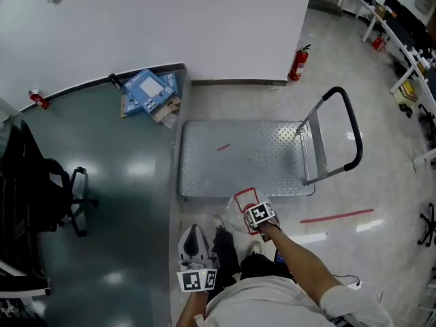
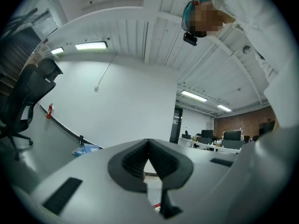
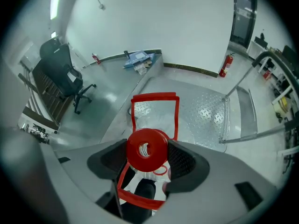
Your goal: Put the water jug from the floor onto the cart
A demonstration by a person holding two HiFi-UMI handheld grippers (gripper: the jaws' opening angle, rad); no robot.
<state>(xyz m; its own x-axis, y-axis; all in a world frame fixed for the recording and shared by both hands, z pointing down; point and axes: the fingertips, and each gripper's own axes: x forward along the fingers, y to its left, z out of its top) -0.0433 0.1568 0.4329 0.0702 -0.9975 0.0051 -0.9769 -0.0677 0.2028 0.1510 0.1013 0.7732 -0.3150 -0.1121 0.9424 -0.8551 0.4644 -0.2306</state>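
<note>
Water jug [image 1: 242,207] before cart [image 1: 266,159]; boxes [image 1: 148,91] behind its left, extinguisher [image 1: 298,64] behind its right

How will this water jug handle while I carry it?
Gripped only at its red cap by the right hand-held gripper, the water jug will probably swing. Its clear walls look thin, so likely flexible. The round cap may twist between the jaws.

shirt [image 1: 272,304]: white, short-sleeved | trousers [image 1: 227,254]: black | right tongs [image 3: 147,149]: grey, black pads

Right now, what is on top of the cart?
The cart deck shows only a short red streak. A small stretch of its near edge is covered by the water jug, which the right tongs hold by the cap.
</note>
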